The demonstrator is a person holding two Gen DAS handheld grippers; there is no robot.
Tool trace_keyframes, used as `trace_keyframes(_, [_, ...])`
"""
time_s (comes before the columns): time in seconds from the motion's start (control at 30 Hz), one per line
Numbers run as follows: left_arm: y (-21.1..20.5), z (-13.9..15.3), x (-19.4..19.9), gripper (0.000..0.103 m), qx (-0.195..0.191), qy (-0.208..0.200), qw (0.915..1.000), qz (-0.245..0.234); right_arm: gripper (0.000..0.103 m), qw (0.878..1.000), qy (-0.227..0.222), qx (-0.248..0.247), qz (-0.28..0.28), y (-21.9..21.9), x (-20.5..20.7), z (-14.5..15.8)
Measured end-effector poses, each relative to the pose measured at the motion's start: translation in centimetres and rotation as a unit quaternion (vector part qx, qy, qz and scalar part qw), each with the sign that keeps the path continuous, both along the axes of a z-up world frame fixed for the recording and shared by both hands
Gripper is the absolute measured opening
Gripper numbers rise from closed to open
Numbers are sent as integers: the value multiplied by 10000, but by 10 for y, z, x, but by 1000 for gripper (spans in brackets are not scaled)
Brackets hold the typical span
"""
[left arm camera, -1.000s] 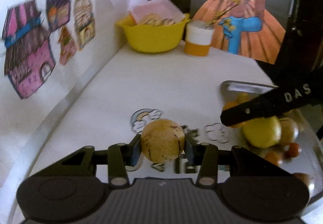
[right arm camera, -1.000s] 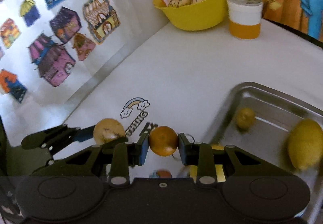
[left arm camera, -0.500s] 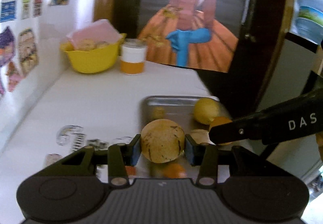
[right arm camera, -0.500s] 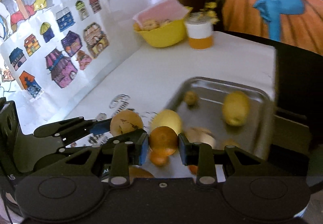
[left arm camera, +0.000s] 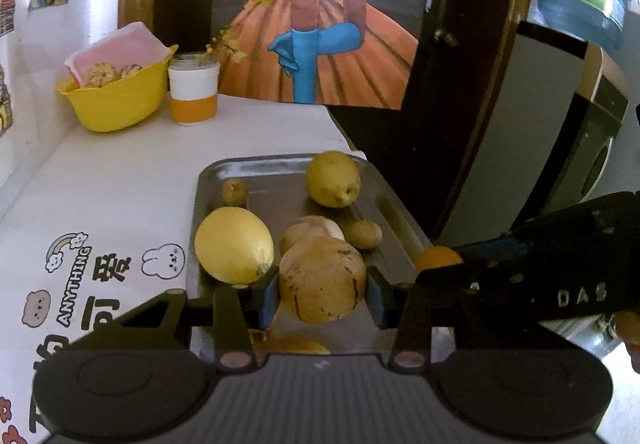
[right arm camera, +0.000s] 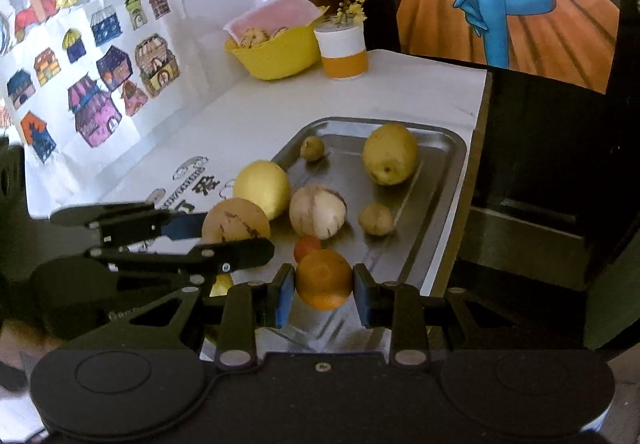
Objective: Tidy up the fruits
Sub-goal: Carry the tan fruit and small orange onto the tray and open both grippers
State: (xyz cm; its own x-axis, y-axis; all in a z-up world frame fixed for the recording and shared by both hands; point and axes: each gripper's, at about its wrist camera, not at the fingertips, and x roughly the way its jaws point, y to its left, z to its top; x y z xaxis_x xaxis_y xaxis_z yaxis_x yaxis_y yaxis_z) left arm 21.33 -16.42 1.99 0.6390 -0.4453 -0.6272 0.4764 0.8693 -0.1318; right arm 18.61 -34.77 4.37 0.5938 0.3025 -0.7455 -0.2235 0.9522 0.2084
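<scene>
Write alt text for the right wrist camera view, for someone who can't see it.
The right tool grips a small orange above the near end of a metal tray holding lemons and other fruit. To its left, the left tool holds a tan speckled fruit. Behind, a yellow bowl and an orange-and-white cup stand on the white table.

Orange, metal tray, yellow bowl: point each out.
orange [right arm camera: 323, 278], right wrist view, middle of its skin.
metal tray [right arm camera: 456, 148], right wrist view, far right rim.
yellow bowl [left arm camera: 116, 104], left wrist view, front wall.
</scene>
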Motion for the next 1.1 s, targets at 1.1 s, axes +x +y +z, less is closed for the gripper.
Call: trace_keyframes(1.1, [-7, -12, 7, 49, 372, 283, 9989, -33, 33, 9990, -234, -382, 68, 10, -19, -37])
